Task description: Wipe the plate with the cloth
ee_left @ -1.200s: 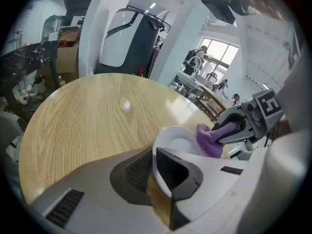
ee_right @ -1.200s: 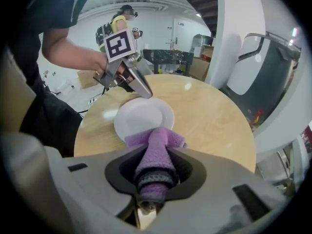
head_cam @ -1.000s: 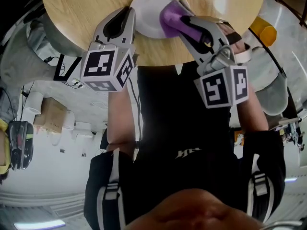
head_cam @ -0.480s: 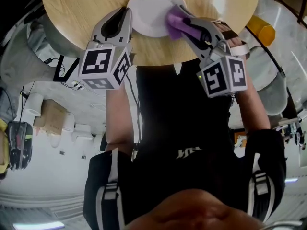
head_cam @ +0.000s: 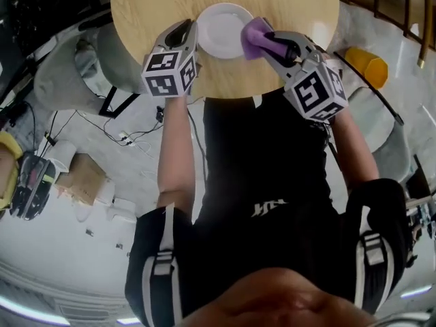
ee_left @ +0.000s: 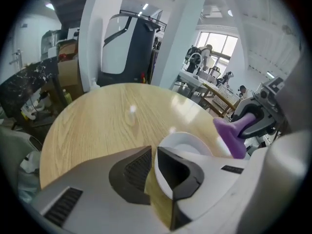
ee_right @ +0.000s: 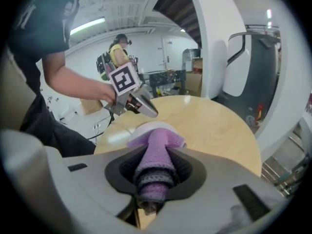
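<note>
Left gripper (head_cam: 188, 31): we pinch the plate (head_cam: 221, 27) by its left rim.
Right gripper (head_cam: 267, 43): we clamp the purple cloth (head_cam: 252, 37) at the plate's right edge.
Table (head_cam: 153, 5): round, wooden.

Cloth (head_cam: 252, 37) in right gripper (head_cam: 264, 43) slides outward across plate (head_cam: 219, 30), from inner right to 3 o'clock rim; more bare white plate face shows.

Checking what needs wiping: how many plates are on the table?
1. The plate sits at the table's near edge, its left rim between the left gripper's jaws; the right gripper's cloth is at its right side. None appears hidden.
</note>
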`<state>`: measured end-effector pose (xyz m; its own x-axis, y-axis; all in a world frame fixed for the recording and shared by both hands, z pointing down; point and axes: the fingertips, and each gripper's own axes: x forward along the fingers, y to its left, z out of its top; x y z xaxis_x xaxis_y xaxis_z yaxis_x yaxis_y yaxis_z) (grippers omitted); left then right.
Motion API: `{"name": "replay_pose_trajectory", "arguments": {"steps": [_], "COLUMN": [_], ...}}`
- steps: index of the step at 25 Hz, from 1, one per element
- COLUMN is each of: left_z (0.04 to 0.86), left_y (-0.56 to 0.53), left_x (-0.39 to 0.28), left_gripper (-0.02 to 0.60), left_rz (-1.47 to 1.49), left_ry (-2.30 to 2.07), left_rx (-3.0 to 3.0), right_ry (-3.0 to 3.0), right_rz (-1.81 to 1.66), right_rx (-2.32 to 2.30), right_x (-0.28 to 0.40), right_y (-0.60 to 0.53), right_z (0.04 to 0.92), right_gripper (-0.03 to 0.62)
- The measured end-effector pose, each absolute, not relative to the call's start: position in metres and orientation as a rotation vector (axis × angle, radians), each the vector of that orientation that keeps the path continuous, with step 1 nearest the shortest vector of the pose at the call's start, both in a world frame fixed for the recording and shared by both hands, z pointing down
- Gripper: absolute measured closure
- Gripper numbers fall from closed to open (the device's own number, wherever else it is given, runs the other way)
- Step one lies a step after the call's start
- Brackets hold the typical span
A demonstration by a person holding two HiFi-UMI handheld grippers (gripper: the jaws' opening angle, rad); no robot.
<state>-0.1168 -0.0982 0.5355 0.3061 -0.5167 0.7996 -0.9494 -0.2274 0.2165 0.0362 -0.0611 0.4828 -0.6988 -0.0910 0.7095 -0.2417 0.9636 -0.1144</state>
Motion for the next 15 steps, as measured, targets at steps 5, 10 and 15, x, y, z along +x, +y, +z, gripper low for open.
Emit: {"name": "replay_pose_trajectory", "arguments": {"steps": [5, 10, 15], "left_z": [0.474, 0.360, 0.251], "left_y": [-0.106, -0.102, -0.057], "left_x": [-0.132, -0.125, -0.107], "left_gripper": [0.569, 0.571, 0.571], "left_rz": [0.581, 0.172, -0.302], "left_ry": [-1.458, -1.393, -1.124], "left_rx": [1.957, 2.148, 2.398], "right_ry": [-2.475, -2.889, -3.126], "right_rz": [0.189, 0.341, 0.264], "right_rx": [0.348, 0.267, 0.311], "right_x": [0.056, 0.070, 0.075], "right_y": [-0.096, -0.116, -0.097], "right_z": [0.422, 0.314, 0.213], "right_gripper": [0.499, 0.499, 0.499]}}
